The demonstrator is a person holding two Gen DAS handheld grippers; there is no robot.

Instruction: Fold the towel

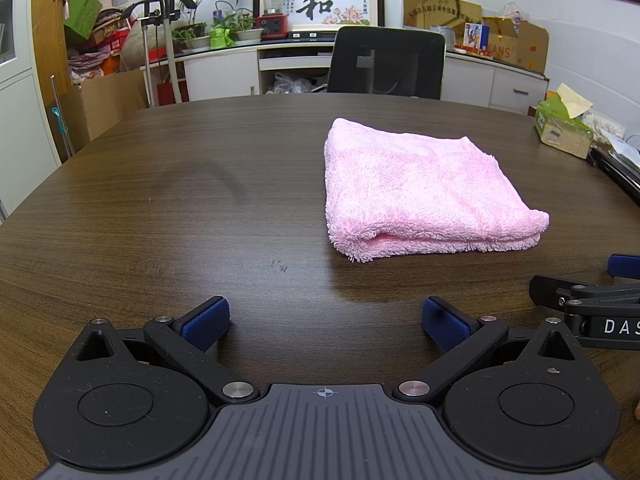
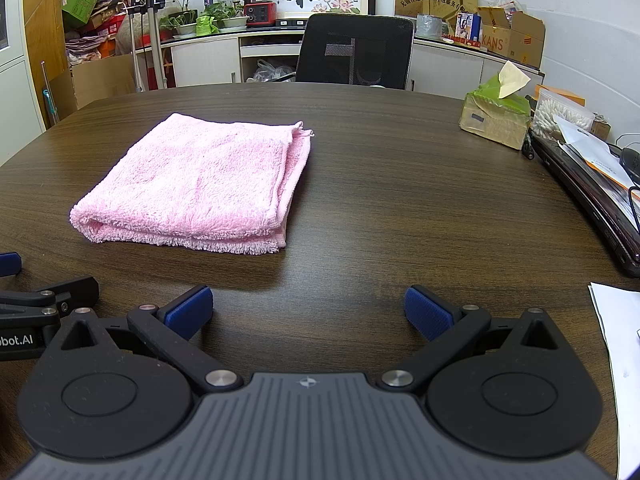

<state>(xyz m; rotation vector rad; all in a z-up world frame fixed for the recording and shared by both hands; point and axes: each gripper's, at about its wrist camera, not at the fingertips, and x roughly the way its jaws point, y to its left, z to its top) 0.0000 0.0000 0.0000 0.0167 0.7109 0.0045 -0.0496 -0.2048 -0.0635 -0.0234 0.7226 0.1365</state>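
A pink towel (image 1: 424, 188) lies folded into a thick rectangle on the dark wooden table (image 1: 180, 208). In the right wrist view the towel (image 2: 200, 184) sits left of centre, with its layered edges facing me. My left gripper (image 1: 326, 320) is open and empty, low over the table, near and to the left of the towel. My right gripper (image 2: 308, 312) is open and empty, near and to the right of the towel. Each gripper's side shows at the edge of the other's view.
A black office chair (image 1: 386, 62) stands behind the table's far edge. A green tissue box (image 2: 496, 116), a box of cotton swabs (image 2: 562, 116), a laptop with papers (image 2: 592, 188) and a white sheet (image 2: 618, 344) lie along the right side.
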